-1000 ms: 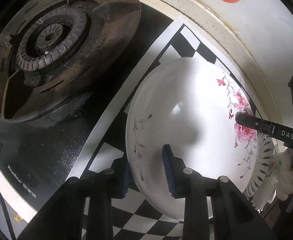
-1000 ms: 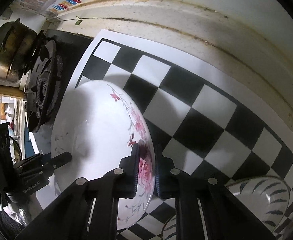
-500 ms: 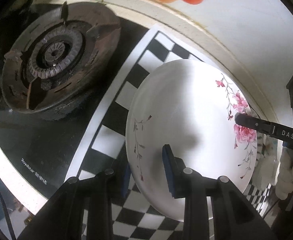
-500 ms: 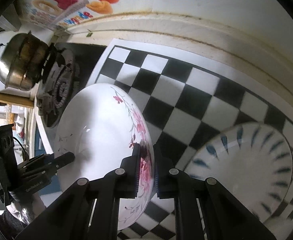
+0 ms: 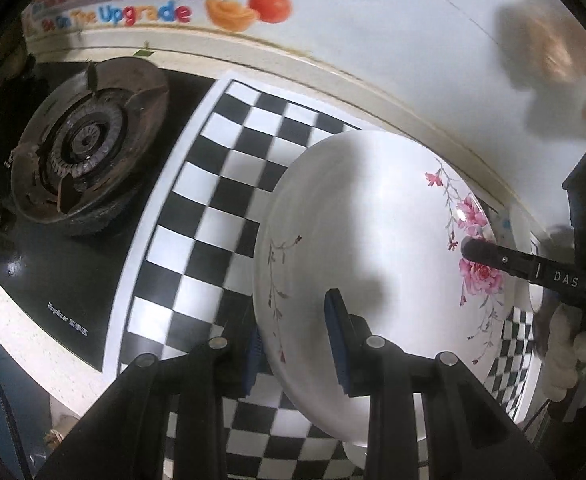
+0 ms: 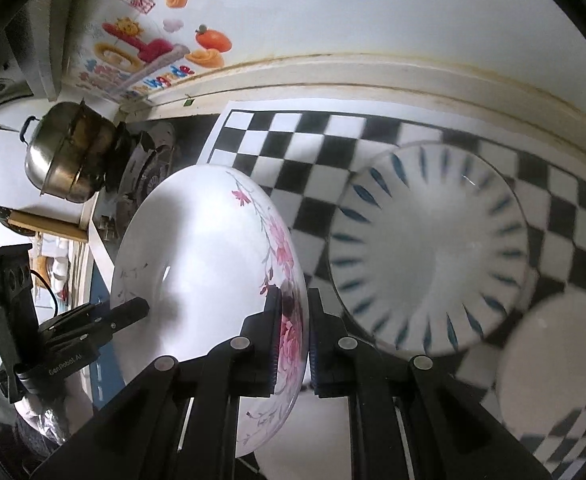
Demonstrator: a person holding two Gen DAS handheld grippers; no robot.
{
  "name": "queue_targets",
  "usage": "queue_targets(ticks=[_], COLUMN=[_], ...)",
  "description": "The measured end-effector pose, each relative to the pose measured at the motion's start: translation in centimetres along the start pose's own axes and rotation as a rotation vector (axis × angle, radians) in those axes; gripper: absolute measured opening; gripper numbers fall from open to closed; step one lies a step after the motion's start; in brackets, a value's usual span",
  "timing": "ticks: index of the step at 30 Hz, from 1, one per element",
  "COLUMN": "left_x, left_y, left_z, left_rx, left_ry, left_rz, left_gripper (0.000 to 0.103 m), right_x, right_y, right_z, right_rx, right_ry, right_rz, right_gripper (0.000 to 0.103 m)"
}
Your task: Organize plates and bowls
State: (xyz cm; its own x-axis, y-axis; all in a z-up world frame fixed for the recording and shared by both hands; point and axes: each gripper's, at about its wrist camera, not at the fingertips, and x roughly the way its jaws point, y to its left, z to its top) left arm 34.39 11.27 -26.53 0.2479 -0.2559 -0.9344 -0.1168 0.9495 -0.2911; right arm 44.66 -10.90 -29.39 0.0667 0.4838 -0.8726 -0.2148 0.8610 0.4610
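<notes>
L grip [image 5: 297,344]: my jaws clamped on floral plate [image 5: 373,248] rim, near edge.
R grip [image 6: 291,340]: pinching opposite rim by pink roses.
Plate: tilted, above checkered mat [image 5: 221,184], striped plate [image 6: 429,264] beside.

"Upgrade" stands on the wall sticker [image 5: 133,16], "DAS" on the right gripper [image 5: 493,258], "GenRobot.AI" on the left gripper [image 6: 133,312].

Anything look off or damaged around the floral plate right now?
Nothing looks broken or spilled. The floral plate is tilted steeply on edge above the checkered mat, pinched at opposite rims by the left gripper and right gripper. The blue-striped plate lies flat and looks intact.
</notes>
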Motion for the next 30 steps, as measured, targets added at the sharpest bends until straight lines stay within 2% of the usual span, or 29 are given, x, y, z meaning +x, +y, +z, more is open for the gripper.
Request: queue_targets(ticks=[8, 13, 18, 30], left_x=[-1.0, 0.2, 1.8, 6.2], left_y=[-3.7, -5.6, -7.4, -9.1], left_z=[-2.7, -4.9, -7.0, -10.5], left_rx=[0.079, 0.131, 0.190, 0.256], left_ry=[0.003, 0.049, 0.098, 0.215], left_rz=[-0.033, -0.043, -0.041, -0.005], left_gripper=[0.027, 0.027, 0.027, 0.027], right_x=[-3.7, -4.8, -4.9, -2.6], right_y=[-2.6, -4.5, -7.1, -11.3], right_z=[-6.2, -10.3, -14.5, -20.1], right_rx=[0.066, 0.121, 0.191, 0.286], right_ry=[-0.055, -0.085, -0.094, -0.052], right_rz=[-0.006, -0.013, -0.019, -0.028], right_gripper=[0.014, 0.014, 0.014, 0.014])
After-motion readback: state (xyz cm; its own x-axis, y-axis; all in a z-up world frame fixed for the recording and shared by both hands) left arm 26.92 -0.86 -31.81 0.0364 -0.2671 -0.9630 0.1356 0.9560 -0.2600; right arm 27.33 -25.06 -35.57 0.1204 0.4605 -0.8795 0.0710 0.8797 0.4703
